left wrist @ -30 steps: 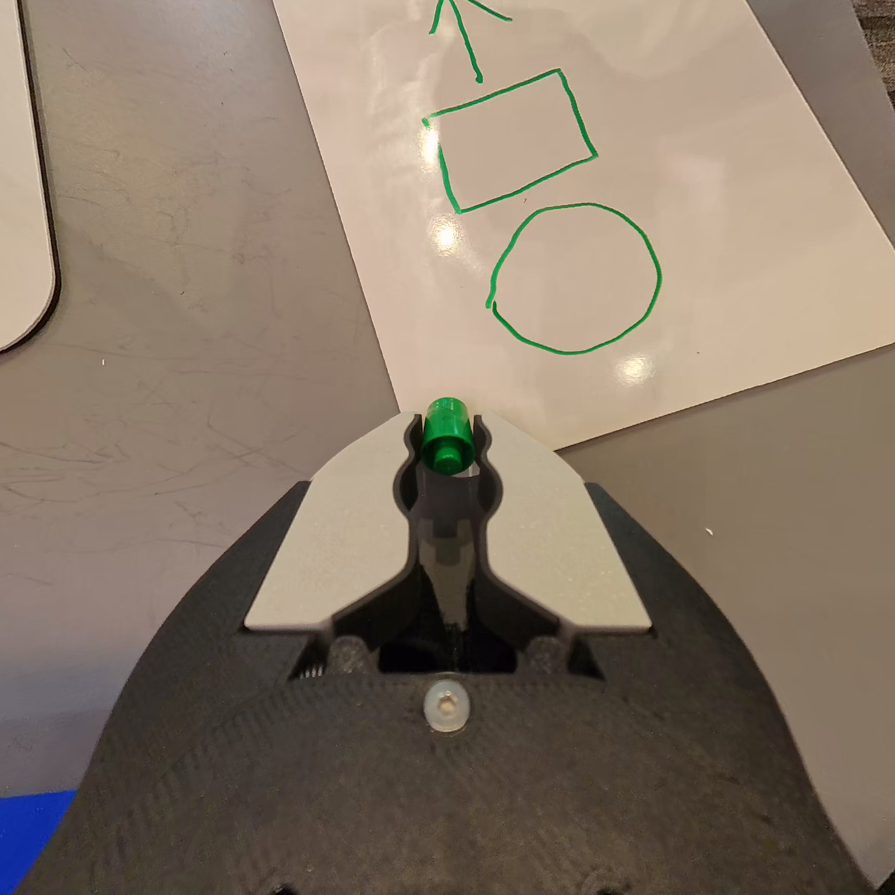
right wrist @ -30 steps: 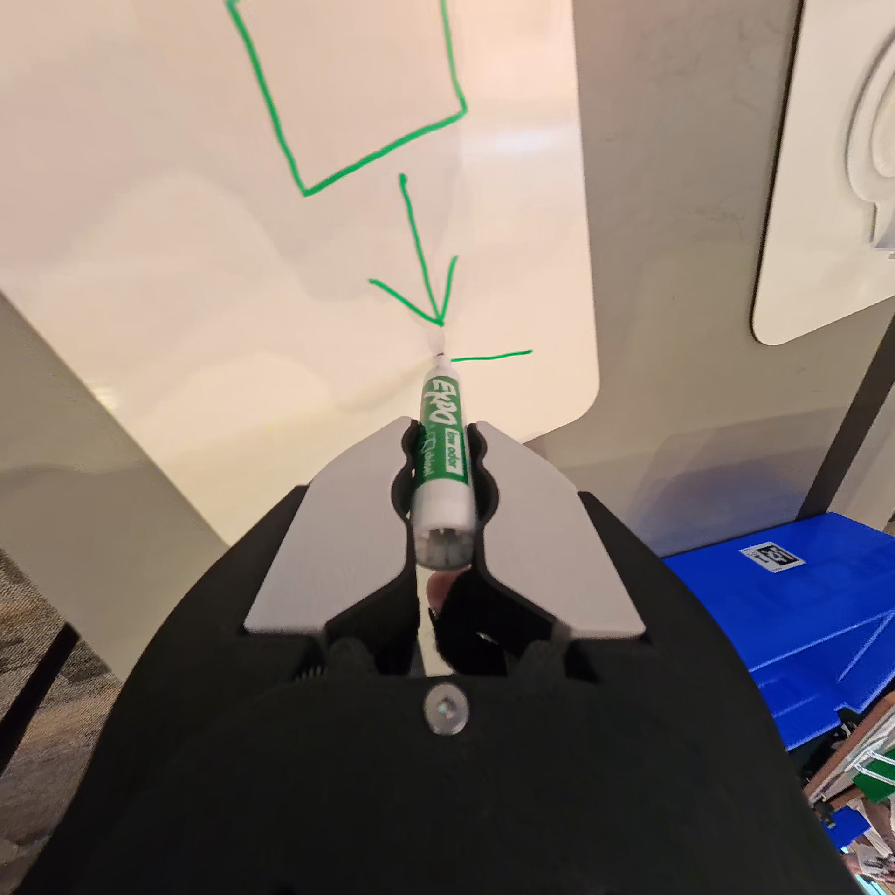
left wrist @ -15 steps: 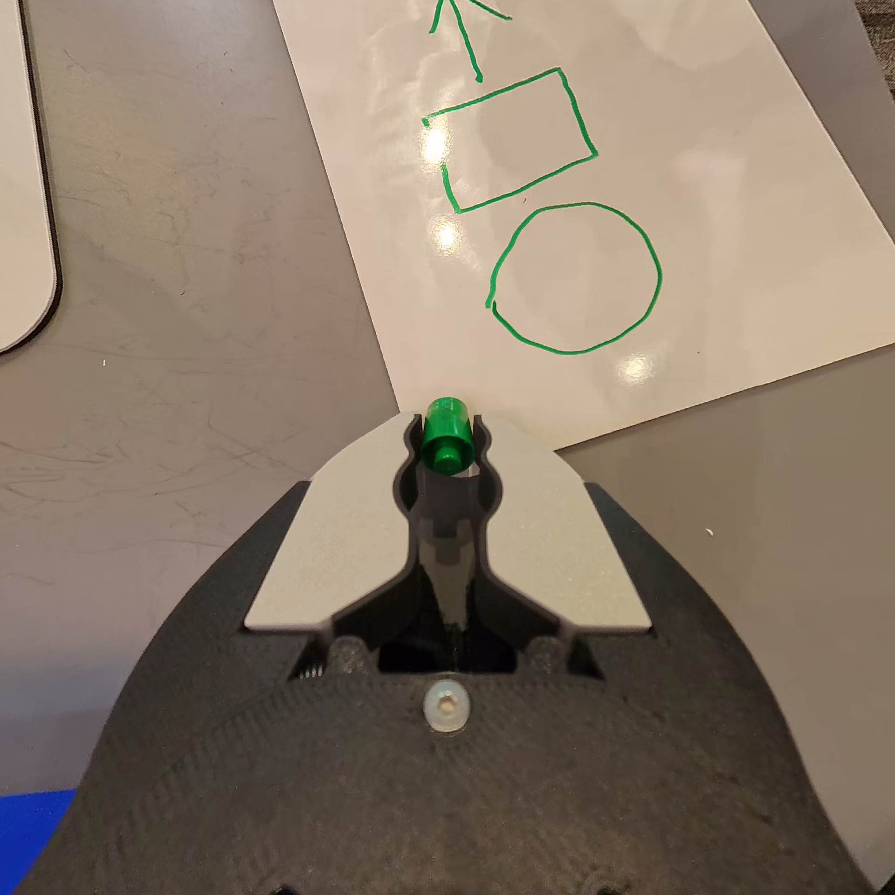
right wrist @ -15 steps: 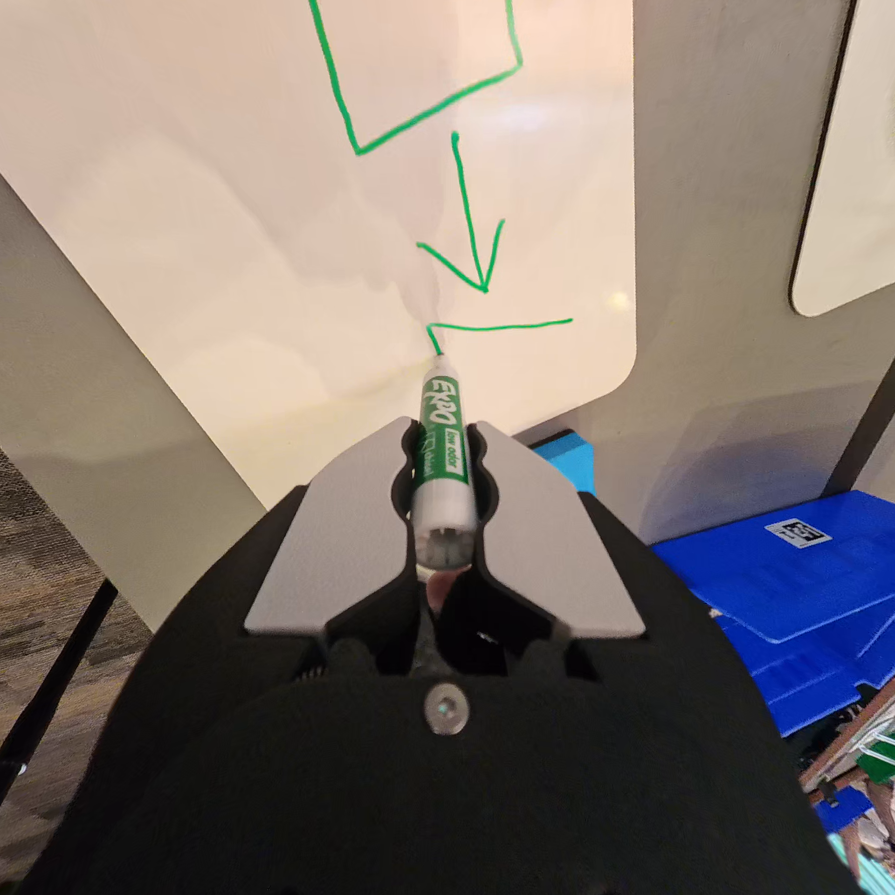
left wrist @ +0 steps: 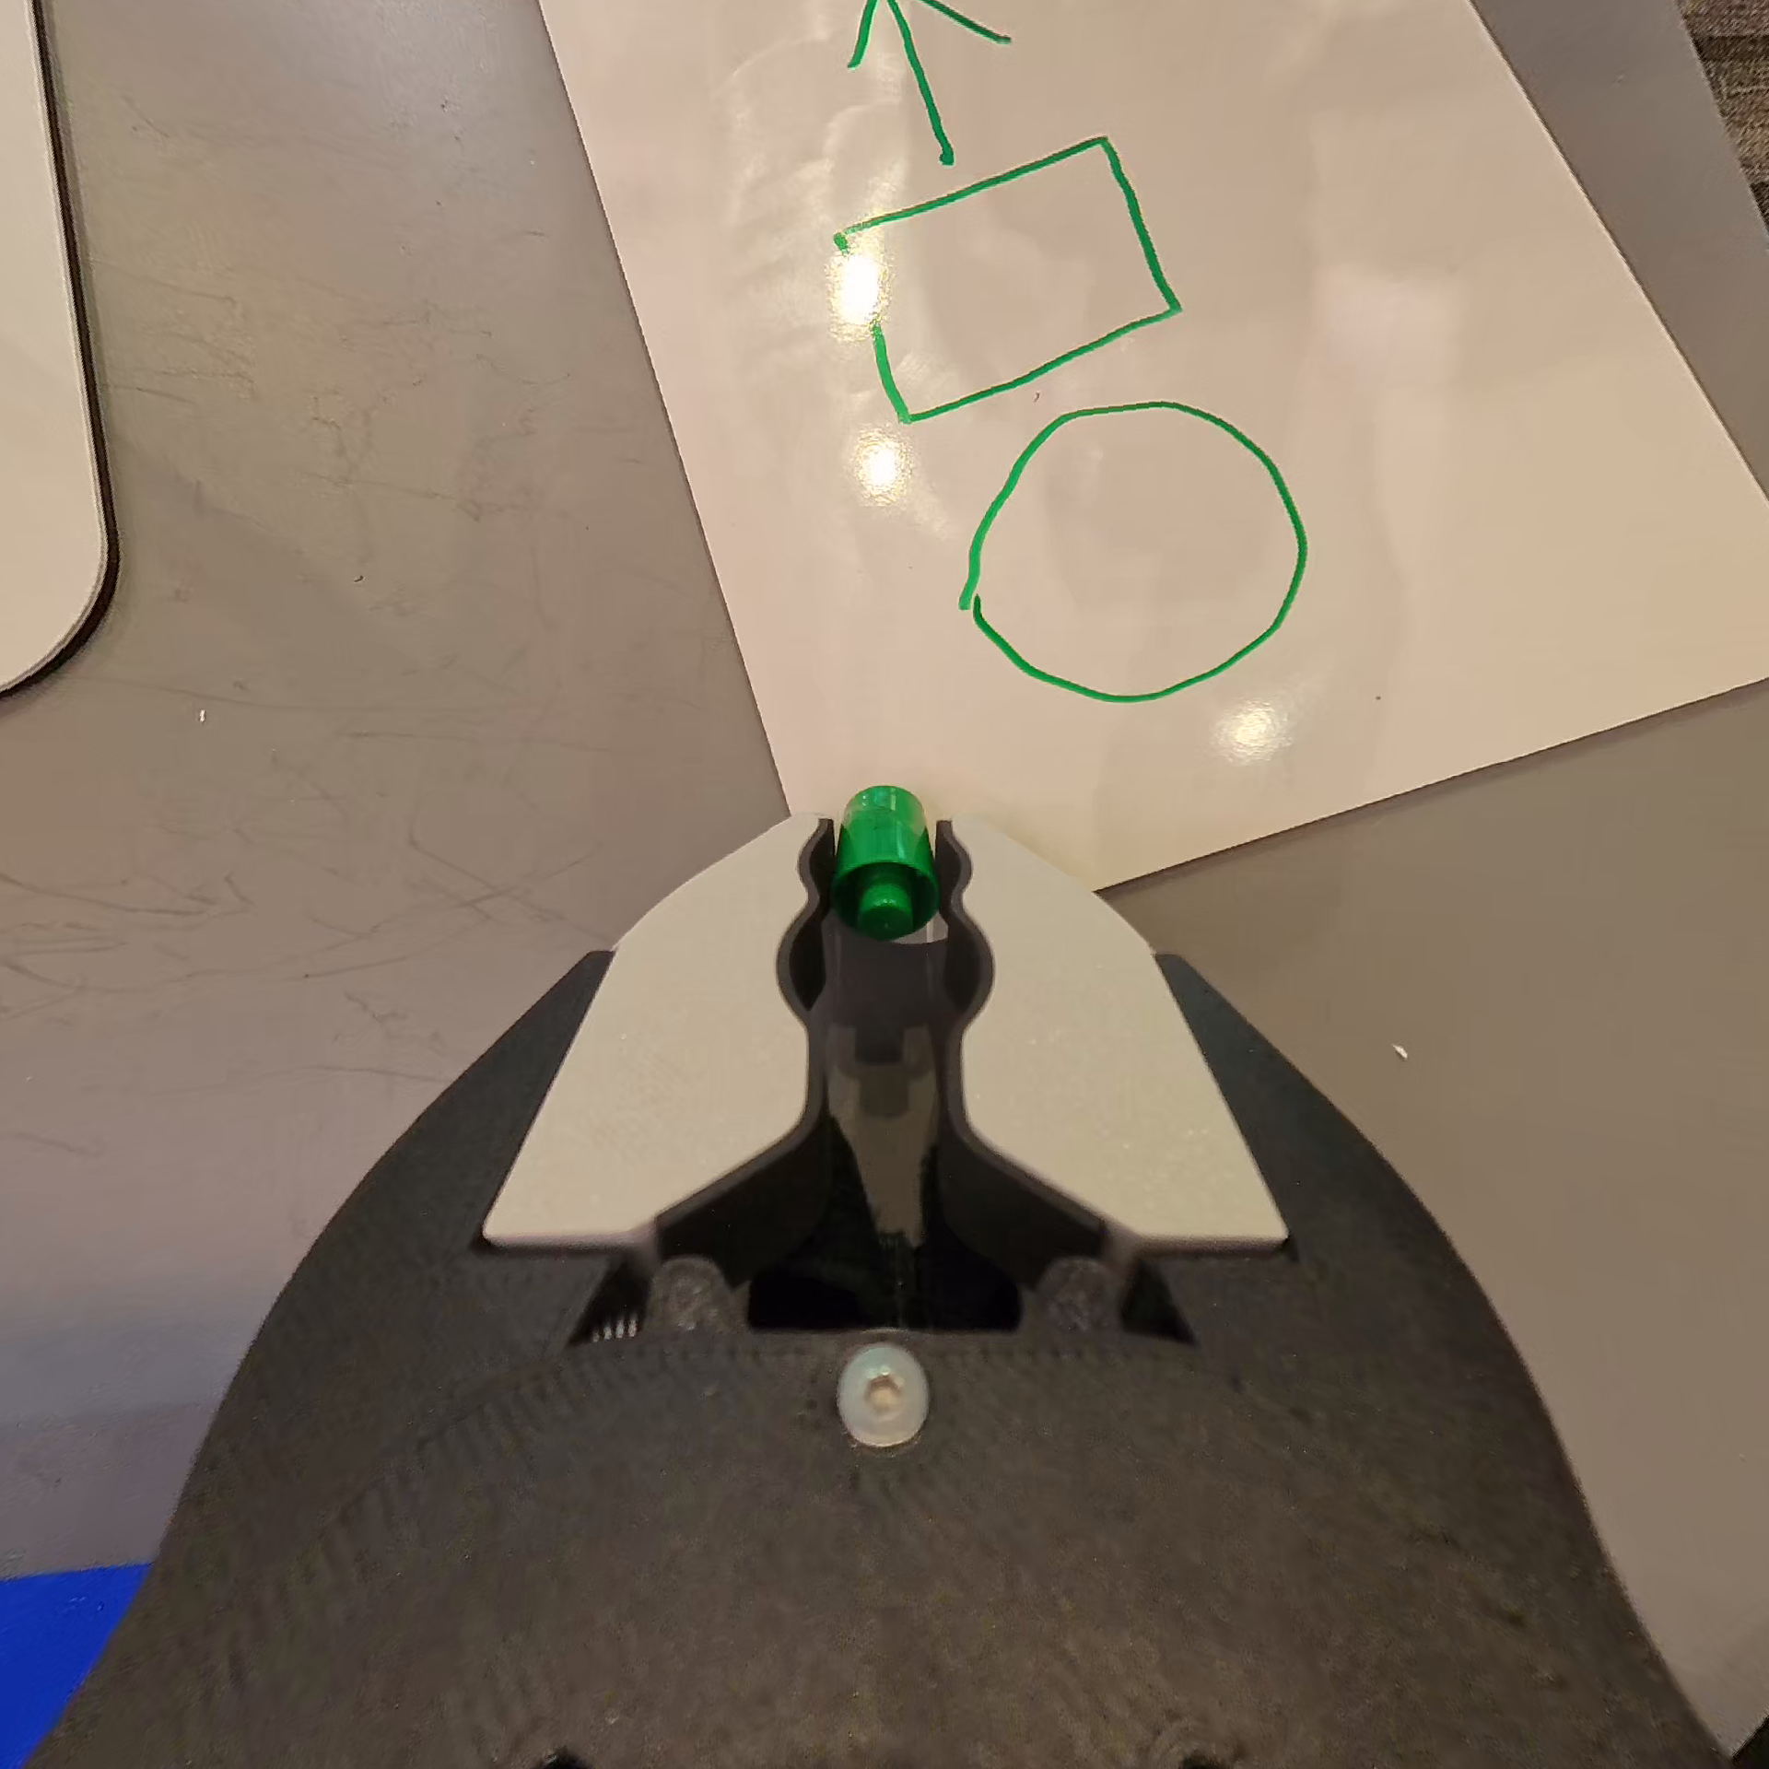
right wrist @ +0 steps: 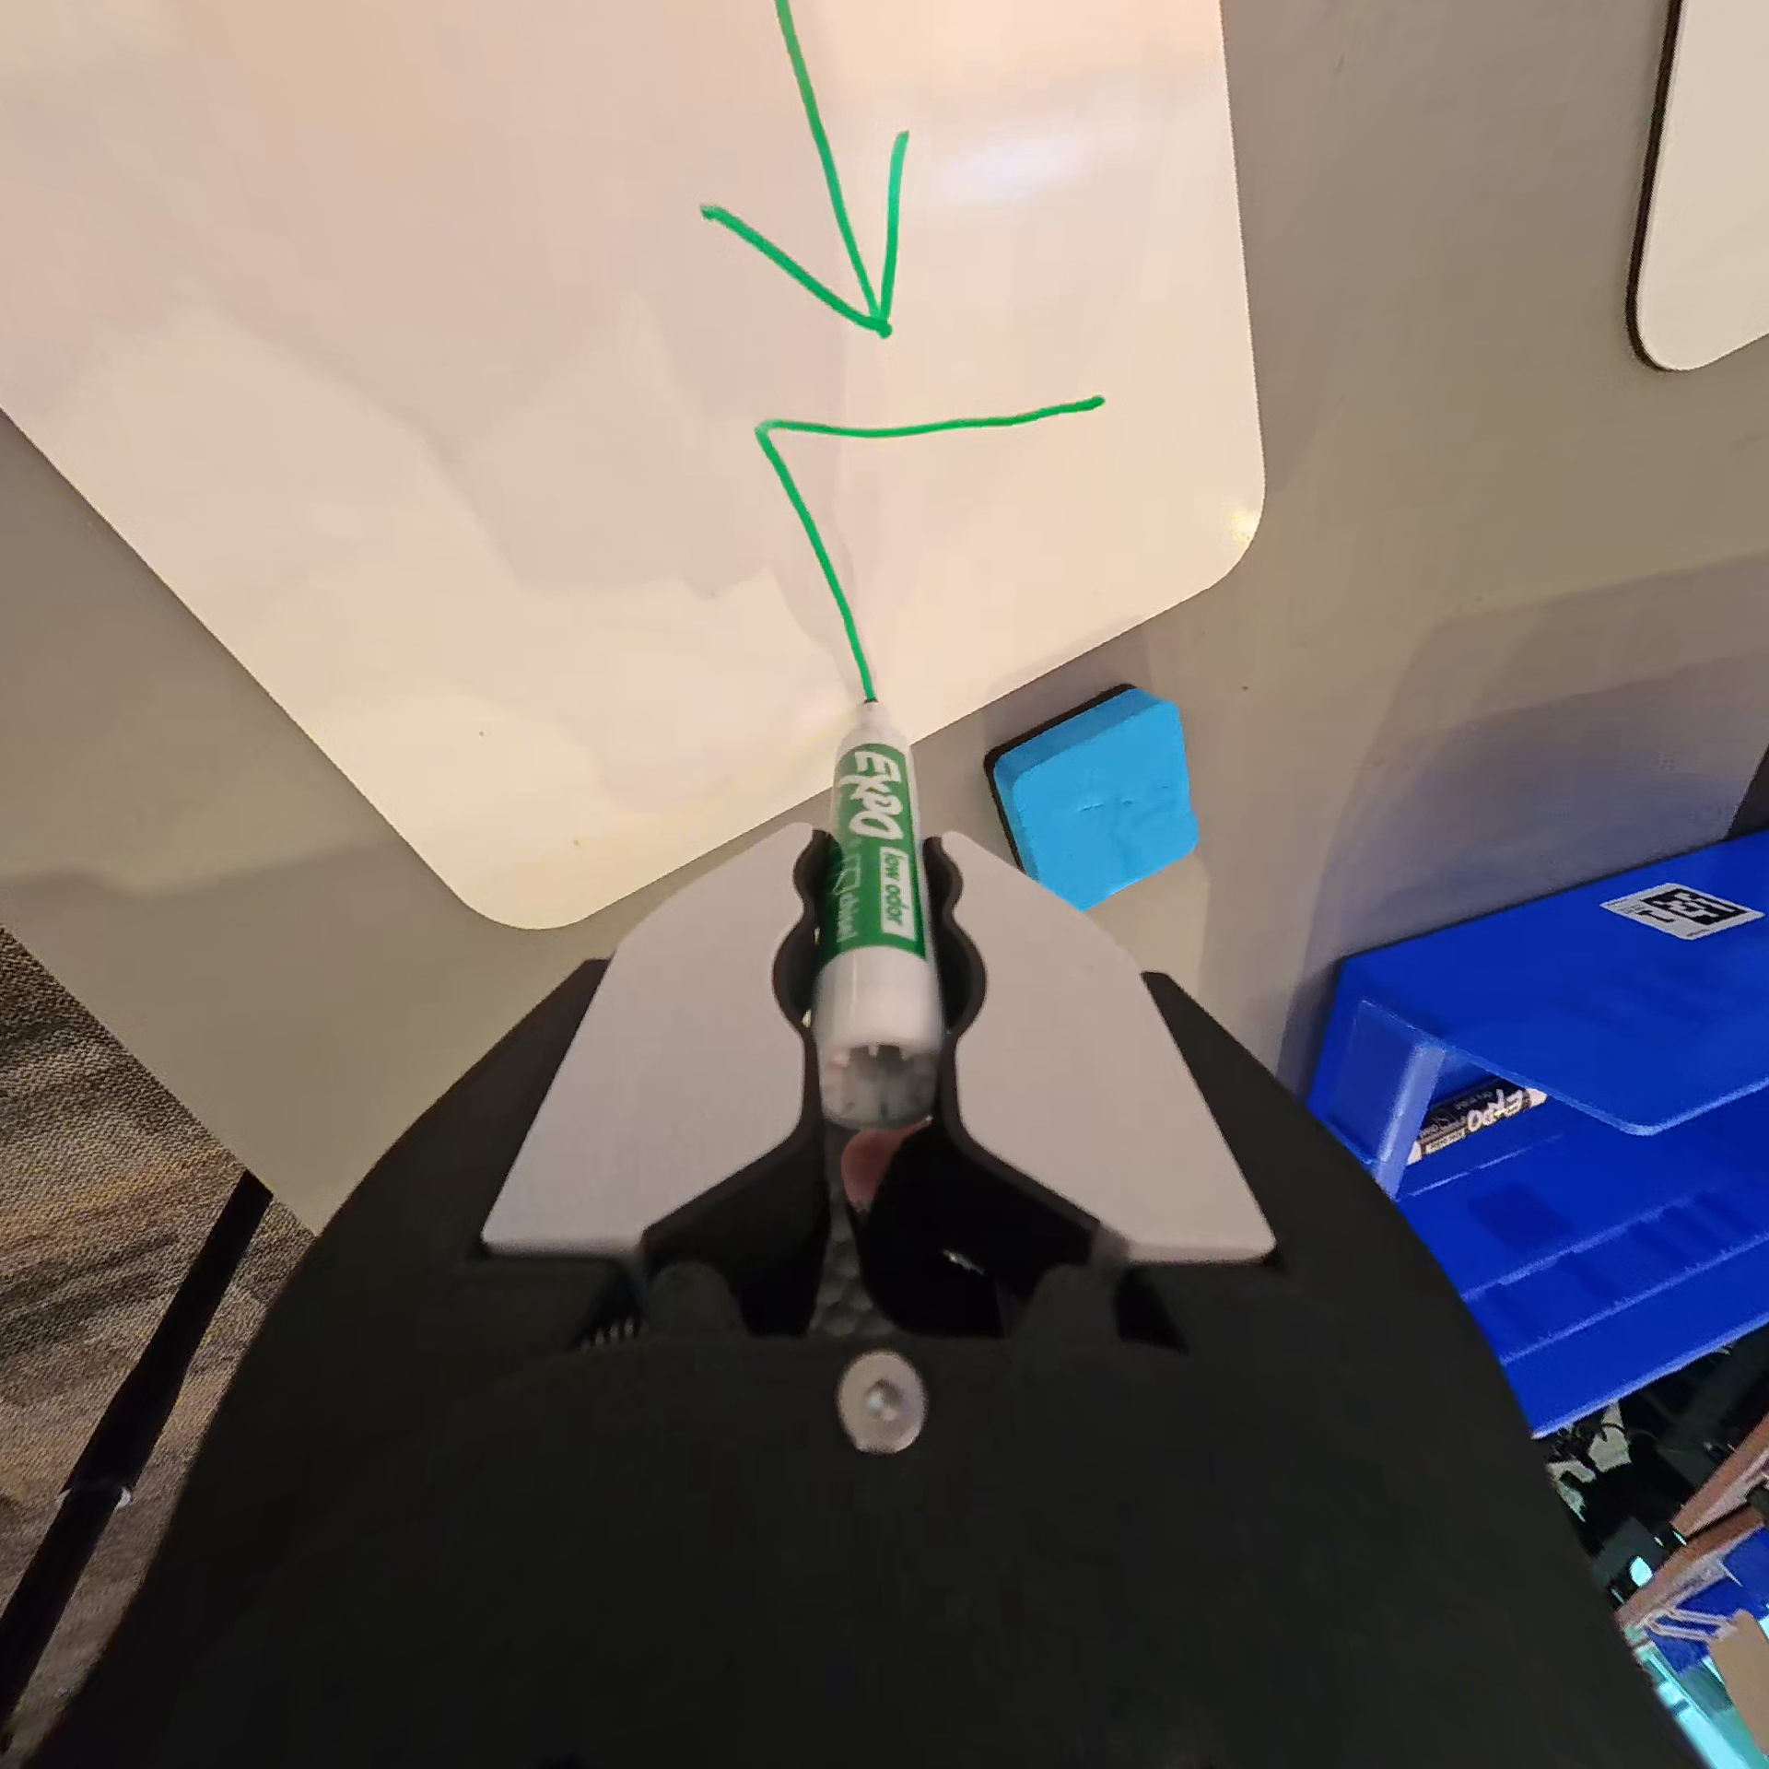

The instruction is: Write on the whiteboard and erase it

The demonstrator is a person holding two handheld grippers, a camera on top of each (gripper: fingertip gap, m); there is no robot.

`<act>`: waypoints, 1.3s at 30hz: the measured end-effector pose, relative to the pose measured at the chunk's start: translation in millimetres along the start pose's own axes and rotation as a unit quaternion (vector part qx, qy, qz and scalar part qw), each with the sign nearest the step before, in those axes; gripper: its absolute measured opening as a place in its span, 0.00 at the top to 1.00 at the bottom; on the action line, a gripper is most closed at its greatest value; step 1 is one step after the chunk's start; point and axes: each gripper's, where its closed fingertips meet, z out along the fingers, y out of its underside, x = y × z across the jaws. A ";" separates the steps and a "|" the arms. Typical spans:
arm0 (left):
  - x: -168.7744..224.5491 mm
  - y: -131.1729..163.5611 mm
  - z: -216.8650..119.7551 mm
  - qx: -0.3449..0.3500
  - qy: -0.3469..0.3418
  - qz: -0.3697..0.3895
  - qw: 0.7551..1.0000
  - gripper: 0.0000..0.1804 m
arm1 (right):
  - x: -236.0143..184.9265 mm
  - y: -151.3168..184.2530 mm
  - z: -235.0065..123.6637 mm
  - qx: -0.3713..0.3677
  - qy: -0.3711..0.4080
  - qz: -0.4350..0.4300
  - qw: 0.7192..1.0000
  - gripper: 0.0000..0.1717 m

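Right gripper [right wrist: 876, 919]: jaws closed on a green-and-white dry-erase marker [right wrist: 876, 909], both fingers pressing its barrel; the barrel lies along the jaw line, so the tip leads ahead of the fingers and the wrist can steer the stroke.
Marker tip: just ahead of the jaws, at the near end of a green zigzag line [right wrist: 814, 536], seemingly touching the whiteboard [right wrist: 383, 479]; contact itself is too fine to confirm.
Left gripper [left wrist: 883, 876]: jaws closed on a green marker cap [left wrist: 881, 862], pinched at the fingertips; judged parked there so the cap is ready for recapping and clear of the writing.
Whiteboard, left view [left wrist: 1436, 383]: flat on a grey table [left wrist: 335, 574], its near corner just ahead of the left jaws.
Eraser: blue foam block [right wrist: 1096, 804] on the table, just right of the right jaws, beside the board's edge; judged placed within reach for the erasing step, not yet begun.
Left view only: green square [left wrist: 1005, 278] and green circle [left wrist: 1134, 550], ahead and right of the jaws.
Right view only: eraser, zigzag, arrowhead [right wrist: 862, 258], blue bin [right wrist: 1579, 1101] to the right.
Both views: a second white board at the far edge [left wrist: 38, 383].
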 end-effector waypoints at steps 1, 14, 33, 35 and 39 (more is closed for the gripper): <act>0.0 -0.1 0.1 0.000 0.000 0.000 1.000 0.89 | 1.1 -0.8 0.3 0.000 0.002 -0.001 1.000 0.88; 0.4 -0.1 -0.2 0.000 0.000 0.001 1.000 0.89 | 28.0 -37.5 12.1 0.022 0.007 -0.025 0.999 0.88; 1.9 0.8 -0.9 0.000 -0.001 0.004 1.000 0.89 | 54.5 -62.5 6.4 0.051 0.038 -0.031 0.998 0.88; 2.7 1.3 -1.4 0.000 -0.001 0.005 1.000 0.89 | 52.5 -61.2 -10.2 0.063 0.058 -0.021 0.996 0.88; 3.1 1.5 -1.2 -0.002 -0.009 0.016 1.000 0.89 | 35.0 -54.9 -46.7 0.084 0.096 -0.006 0.992 0.88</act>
